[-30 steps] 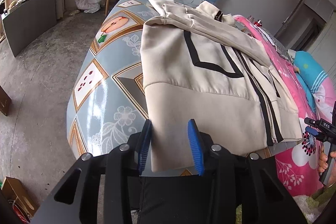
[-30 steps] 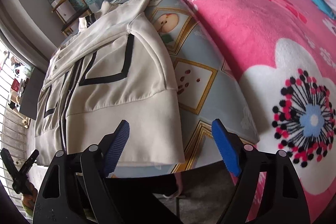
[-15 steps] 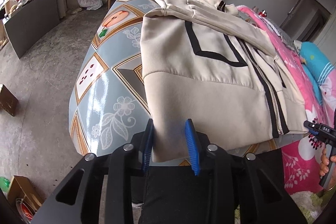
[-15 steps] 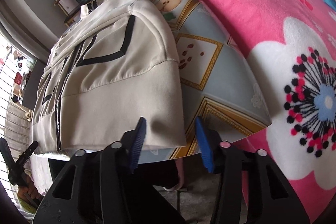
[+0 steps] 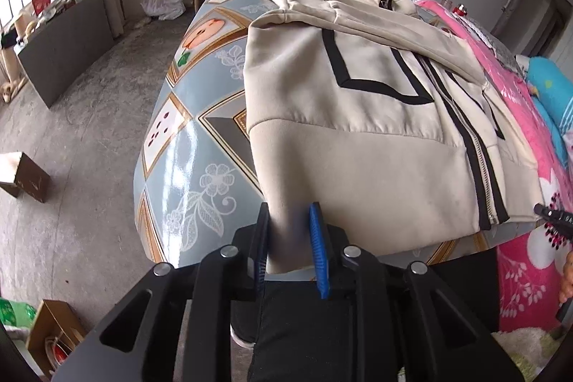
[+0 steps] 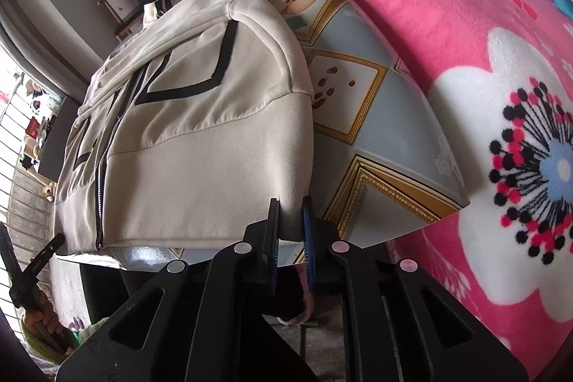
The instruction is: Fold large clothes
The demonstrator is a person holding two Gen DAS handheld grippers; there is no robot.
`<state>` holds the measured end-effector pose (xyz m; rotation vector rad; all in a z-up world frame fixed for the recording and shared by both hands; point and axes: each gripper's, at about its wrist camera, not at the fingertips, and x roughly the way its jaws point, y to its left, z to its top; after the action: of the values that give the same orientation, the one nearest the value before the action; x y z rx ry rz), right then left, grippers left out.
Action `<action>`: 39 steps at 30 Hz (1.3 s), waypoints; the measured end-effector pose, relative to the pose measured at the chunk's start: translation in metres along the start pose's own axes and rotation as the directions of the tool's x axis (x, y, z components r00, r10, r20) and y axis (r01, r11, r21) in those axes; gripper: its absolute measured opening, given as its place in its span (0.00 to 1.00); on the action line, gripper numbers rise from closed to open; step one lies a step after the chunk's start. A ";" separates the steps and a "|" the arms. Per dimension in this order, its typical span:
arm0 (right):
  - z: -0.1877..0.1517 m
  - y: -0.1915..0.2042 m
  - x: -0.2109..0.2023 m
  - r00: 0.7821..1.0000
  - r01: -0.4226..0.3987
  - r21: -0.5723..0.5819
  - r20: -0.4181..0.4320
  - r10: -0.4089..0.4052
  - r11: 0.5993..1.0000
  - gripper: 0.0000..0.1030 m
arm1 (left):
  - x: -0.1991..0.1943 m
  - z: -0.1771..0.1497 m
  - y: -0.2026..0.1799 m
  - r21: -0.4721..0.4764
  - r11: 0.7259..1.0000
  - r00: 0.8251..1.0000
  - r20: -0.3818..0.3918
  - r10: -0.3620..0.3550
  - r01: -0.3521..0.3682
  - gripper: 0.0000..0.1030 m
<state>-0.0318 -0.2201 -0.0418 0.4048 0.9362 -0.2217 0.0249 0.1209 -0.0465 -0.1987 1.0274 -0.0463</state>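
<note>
At the table's near edge: both grippers now closing on the jacket hem.
Left gripper [image 5: 288,240] and right gripper [image 6: 290,228] jaws, wider a second ago, are closing onto opposite bottom corners of the cream zip jacket [image 5: 358,117], flat on the patterned table [image 5: 186,145]. Hem secured, so the fold-over looks ready. No containers in play.

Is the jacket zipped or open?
Zipped: the cream jacket lies flat with its zipper joined down to the hem.
</note>
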 end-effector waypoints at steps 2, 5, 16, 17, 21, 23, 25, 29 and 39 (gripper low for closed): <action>0.001 -0.006 0.001 1.000 -0.030 0.036 -0.008 0.031 0.999 0.15 | 0.000 0.000 0.002 -0.022 1.000 1.000 -0.007 -0.010 0.009 0.21; 0.001 -0.012 0.002 0.998 -0.057 0.068 -0.008 0.057 0.996 0.16 | 0.000 0.000 0.000 -0.015 1.000 1.000 -0.005 -0.002 0.001 0.21; -0.004 0.004 -0.010 0.998 -0.015 0.014 0.063 0.014 1.000 0.05 | -0.022 0.008 -0.011 0.057 0.998 0.998 0.069 -0.012 0.008 0.06; -0.002 0.005 -0.013 0.997 -0.023 0.015 0.072 0.021 1.000 0.05 | -0.028 0.010 -0.013 0.066 0.998 0.996 0.088 -0.018 0.012 0.06; 0.011 0.014 -0.032 0.990 -0.041 -0.003 0.133 0.041 0.999 0.05 | -0.042 0.025 -0.014 0.061 0.997 0.989 0.138 -0.051 0.043 0.06; 0.019 0.019 -0.040 0.985 -0.051 -0.014 0.166 0.052 0.999 0.05 | -0.049 0.035 -0.013 0.042 0.997 0.983 0.167 -0.076 0.070 0.06; 0.027 0.024 -0.047 0.979 -0.053 -0.026 0.195 0.057 0.998 0.05 | -0.053 0.045 -0.014 0.039 0.995 0.977 0.192 -0.093 0.087 0.06; 0.050 0.034 -0.050 0.969 -0.053 -0.053 0.238 0.064 0.997 0.05 | -0.053 0.072 -0.021 0.057 0.994 0.967 0.231 -0.106 0.096 0.05; 0.133 0.063 -0.030 0.950 -0.022 -0.131 0.306 0.062 0.991 0.05 | -0.025 0.155 -0.015 0.030 0.995 0.961 0.260 -0.097 0.093 0.05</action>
<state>0.0712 -0.2198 0.0674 0.2625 0.6276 -0.1794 0.1446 0.1316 0.0554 -0.2317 0.7530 -0.1135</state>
